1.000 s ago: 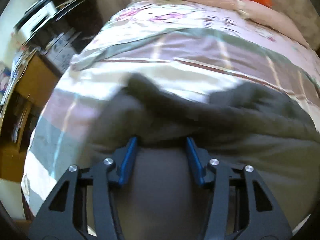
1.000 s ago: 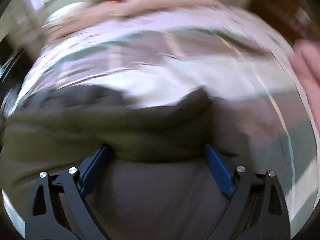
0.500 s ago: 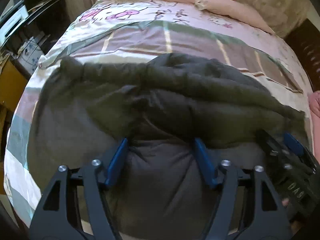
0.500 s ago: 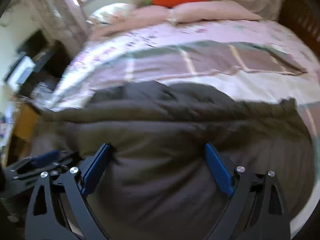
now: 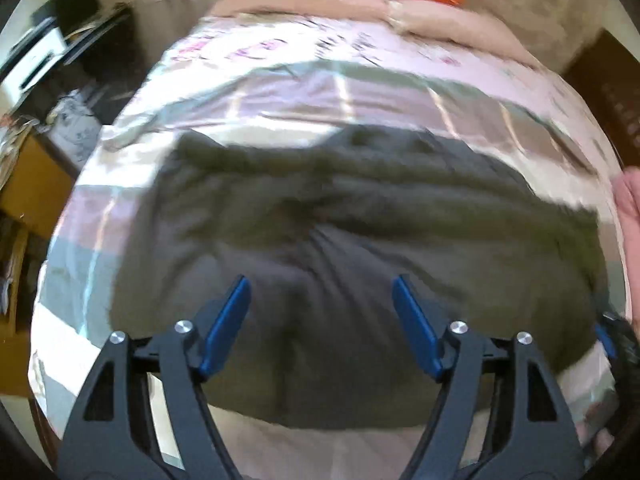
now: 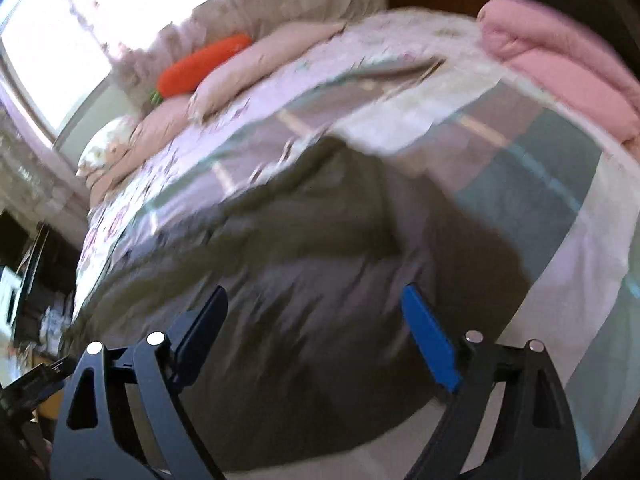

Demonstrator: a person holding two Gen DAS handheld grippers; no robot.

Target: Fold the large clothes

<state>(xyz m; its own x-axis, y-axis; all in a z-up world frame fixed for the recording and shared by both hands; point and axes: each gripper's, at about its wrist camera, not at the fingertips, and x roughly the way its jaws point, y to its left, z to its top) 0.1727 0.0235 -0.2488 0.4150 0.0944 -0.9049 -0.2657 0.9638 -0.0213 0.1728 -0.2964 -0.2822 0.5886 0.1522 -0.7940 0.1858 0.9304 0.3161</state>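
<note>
A large dark grey garment (image 5: 340,220) lies spread and rumpled across the bed, with a thick fold along its far edge; it also shows in the right wrist view (image 6: 304,264). My left gripper (image 5: 322,292) is open and empty, held above the garment's near half. My right gripper (image 6: 316,304) is open and empty, tilted, above the garment's right half. Part of the right gripper (image 5: 608,340) shows at the right edge of the left wrist view. Both views are motion blurred.
The bed has a pink, grey and white patchwork cover (image 5: 344,92). Pink pillows (image 5: 432,20) and an orange carrot plush (image 6: 200,66) lie at the head. A folded pink quilt (image 6: 560,60) sits at the right. A wooden desk and shelves (image 5: 36,128) stand left of the bed.
Both grippers have let go of the garment and lifted back from it. The garment now lies on the bed. The right gripper has tilted and swung to the right.
</note>
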